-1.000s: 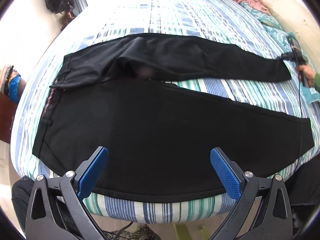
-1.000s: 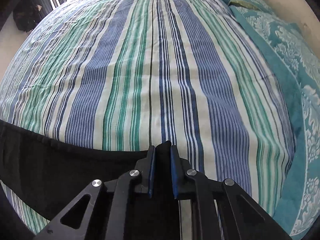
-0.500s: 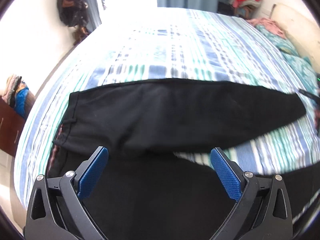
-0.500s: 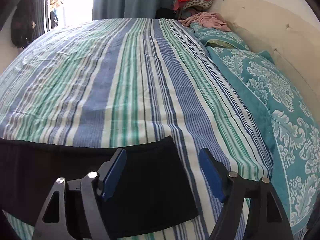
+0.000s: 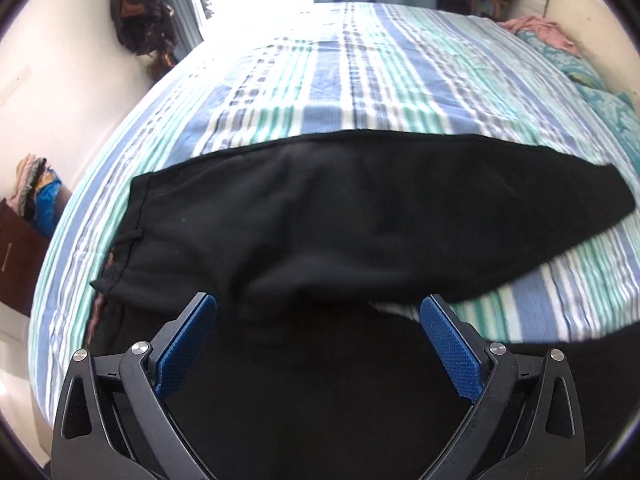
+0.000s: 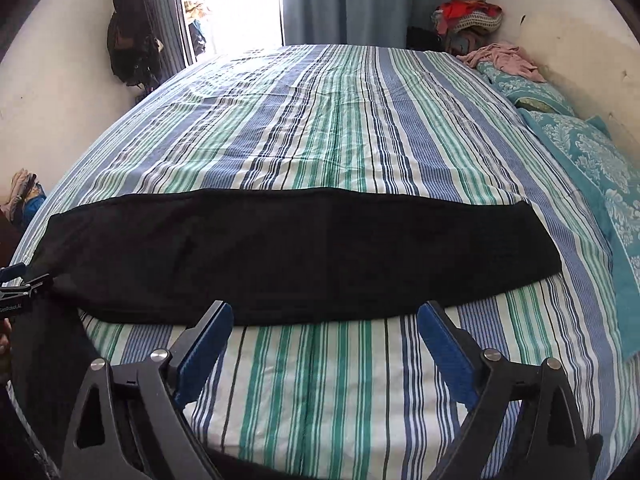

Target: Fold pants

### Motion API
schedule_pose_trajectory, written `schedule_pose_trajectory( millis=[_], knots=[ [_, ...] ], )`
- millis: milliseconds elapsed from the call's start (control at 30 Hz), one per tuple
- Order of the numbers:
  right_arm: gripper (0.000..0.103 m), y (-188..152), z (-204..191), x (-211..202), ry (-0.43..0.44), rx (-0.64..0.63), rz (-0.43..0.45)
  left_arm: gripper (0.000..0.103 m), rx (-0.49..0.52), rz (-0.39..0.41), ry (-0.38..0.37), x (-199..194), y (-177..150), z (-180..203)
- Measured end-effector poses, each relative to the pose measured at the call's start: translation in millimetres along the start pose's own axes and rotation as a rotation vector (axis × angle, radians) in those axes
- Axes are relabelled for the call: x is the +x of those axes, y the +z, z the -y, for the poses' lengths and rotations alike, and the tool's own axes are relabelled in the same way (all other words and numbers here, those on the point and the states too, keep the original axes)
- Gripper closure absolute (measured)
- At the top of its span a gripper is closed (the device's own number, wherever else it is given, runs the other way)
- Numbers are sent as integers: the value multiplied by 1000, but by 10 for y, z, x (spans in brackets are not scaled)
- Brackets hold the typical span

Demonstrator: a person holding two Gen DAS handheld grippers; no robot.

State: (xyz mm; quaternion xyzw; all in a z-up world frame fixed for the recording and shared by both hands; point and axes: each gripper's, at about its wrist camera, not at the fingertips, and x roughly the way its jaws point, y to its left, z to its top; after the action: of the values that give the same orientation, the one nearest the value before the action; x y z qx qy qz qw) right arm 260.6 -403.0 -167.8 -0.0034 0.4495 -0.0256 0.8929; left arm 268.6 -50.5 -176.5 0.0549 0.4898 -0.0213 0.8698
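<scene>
Black pants [image 6: 304,256] lie across the near edge of a striped bed [image 6: 340,128], one leg laid flat beside the other; the right gripper [image 6: 324,340] is opening over bare sheet, nothing between its jaws, while the left gripper [image 5: 318,332] hangs spread above the dark cloth

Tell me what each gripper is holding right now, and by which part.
Nothing is held. The left gripper hangs open above the black pants; the right gripper is opening over the striped bedsheet, nothing between its pads.
</scene>
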Motion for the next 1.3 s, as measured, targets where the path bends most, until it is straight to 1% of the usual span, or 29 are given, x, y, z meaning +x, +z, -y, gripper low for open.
schedule_pose_trajectory(
  millis=[33,100,133,200,267,333,367,400,433,467,533,567,767,1300],
  knots=[
    [0,-182,-66,-168,-3,13,1,1,17,-8,-38,-91,-152,98],
    [0,-562,-185,-442,1,32,-20,1,47,-25,-95,-207,-491,262],
    [0,-749,-234,-533,-9,40,-34,1,65,-38,-107,-216,-658,339],
    [0,-1074,-304,-621,-15,54,-66,1,93,-85,-103,-135,-900,473],
    [0,-1330,-340,-572,-39,59,-119,1,89,-113,-94,-40,-1087,541],
    [0,-1520,-369,-492,-39,49,-147,0,90,-34,-80,-63,-1200,592],
    [0,-1588,-401,-446,-59,22,-155,0,95,-23,-74,-58,-1236,604],
    [0,-1654,-436,-372,-80,-12,-181,0,97,-21,-73,-47,-1241,610],
    [0,-1729,-456,-288,-88,-29,-214,0,94,-25,-79,-35,-1231,600],
    [0,-1777,-441,-240,-82,-23,-216,0,88,-33,-86,-28,-1219,592],
    [0,-1815,-376,-227,-63,21,-185,0,91,-39,-88,-38,-1224,585],
    [0,-1813,-361,-215,-59,35,-183,0,95,-38,-88,-36,-1234,586],
    [0,-1877,-373,-226,-61,36,-132,0,106,-50,-77,-13,-1258,594],
    [0,-1849,-386,-227,-55,23,-110,1,123,-35,-60,-3,-1290,614]
  ],
)
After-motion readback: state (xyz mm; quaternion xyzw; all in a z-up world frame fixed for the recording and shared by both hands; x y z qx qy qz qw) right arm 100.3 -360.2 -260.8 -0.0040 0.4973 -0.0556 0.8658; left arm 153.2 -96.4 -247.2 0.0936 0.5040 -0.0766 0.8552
